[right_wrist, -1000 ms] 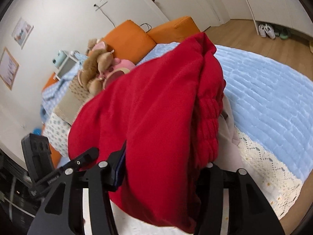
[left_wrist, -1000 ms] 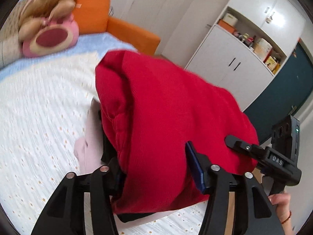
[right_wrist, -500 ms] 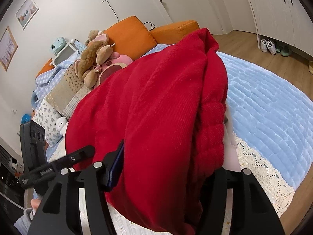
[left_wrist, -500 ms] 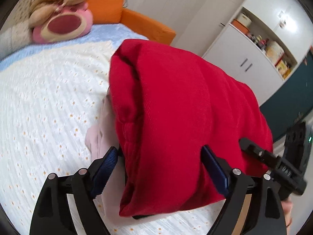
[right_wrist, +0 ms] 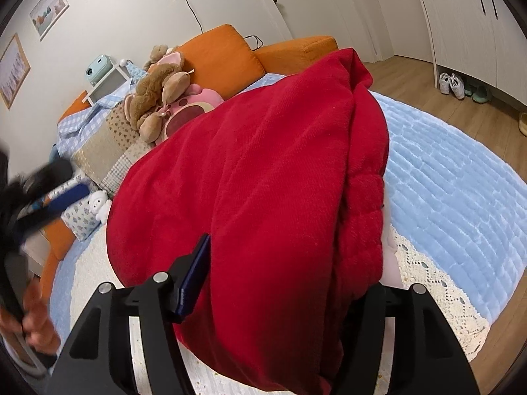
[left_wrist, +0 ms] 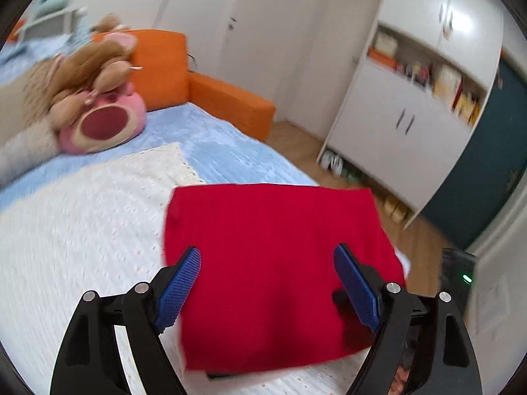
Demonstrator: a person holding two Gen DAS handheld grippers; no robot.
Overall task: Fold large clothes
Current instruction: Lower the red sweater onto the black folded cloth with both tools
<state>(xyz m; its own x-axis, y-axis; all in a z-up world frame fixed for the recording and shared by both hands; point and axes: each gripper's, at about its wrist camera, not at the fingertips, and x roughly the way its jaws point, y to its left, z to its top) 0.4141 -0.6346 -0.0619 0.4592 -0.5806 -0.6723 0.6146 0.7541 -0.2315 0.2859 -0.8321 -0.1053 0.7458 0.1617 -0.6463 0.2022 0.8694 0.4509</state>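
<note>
From here I count one red garment [left_wrist: 276, 263] on the bed [right_wrist: 461, 177], with one pale pink piece [right_wrist: 390, 260] peeking from under it. Two grippers – left [left_wrist: 266, 283] and right [right_wrist: 283, 283]. Two plush toys – a brown one [right_wrist: 158, 95] atop a pink one [right_wrist: 191, 108]. Two framed pictures [right_wrist: 49, 10] on the wall, and one pair of white shoes [right_wrist: 451, 85] by the cupboards.

Bed [left_wrist: 204, 125] carries a cream cloth [left_wrist: 82, 217] (lace-edged) and red garment [left_wrist: 270, 263].

garment [left_wrist: 276, 263] red | blanket [right_wrist: 461, 177] pale blue | cushion [left_wrist: 161, 65] orange
</note>
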